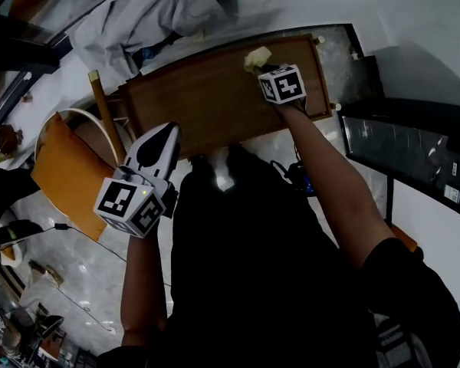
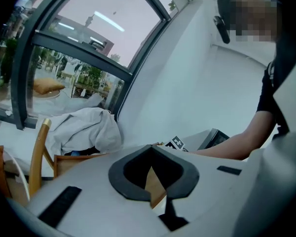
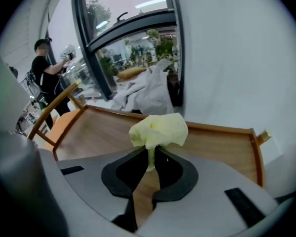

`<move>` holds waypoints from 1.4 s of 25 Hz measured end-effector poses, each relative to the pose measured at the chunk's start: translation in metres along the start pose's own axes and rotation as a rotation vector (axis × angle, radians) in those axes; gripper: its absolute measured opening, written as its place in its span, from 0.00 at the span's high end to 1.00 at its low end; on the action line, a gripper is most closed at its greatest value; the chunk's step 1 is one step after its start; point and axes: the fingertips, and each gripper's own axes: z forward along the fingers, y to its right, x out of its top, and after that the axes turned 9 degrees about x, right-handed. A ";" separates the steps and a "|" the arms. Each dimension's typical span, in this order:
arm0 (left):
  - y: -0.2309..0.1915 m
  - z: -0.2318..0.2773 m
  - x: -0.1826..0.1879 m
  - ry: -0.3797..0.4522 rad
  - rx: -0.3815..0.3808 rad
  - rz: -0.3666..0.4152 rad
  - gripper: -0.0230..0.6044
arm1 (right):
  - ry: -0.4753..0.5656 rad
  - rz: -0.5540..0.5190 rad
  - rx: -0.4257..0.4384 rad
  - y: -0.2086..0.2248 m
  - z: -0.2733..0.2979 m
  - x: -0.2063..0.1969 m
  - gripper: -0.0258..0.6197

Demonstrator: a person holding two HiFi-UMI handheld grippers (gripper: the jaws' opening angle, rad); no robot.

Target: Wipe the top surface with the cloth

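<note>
Right gripper (image 3: 148, 152) jaws clamped on the bunched yellow cloth (image 3: 160, 128) over the far-right part of the wooden tabletop (image 1: 207, 106), left gripper (image 2: 151, 150) closed on nothing off the near edge; wood shows no wipe marks, so coverage can't be judged.
</note>
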 end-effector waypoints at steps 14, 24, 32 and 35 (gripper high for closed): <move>-0.071 -0.109 -0.013 0.030 0.109 -0.022 0.95 | -0.076 -0.311 0.398 -0.287 0.124 0.063 0.89; -0.099 -0.134 -0.034 -0.026 0.139 -0.007 0.95 | -0.141 -0.326 0.432 -0.350 0.173 0.056 0.89; -0.096 -0.131 -0.037 -0.033 0.121 -0.012 0.95 | -0.180 -0.372 0.425 -0.339 0.184 0.046 0.89; -0.095 -0.129 -0.034 -0.027 0.124 -0.015 0.95 | -0.207 -0.406 0.407 -0.332 0.182 0.046 0.89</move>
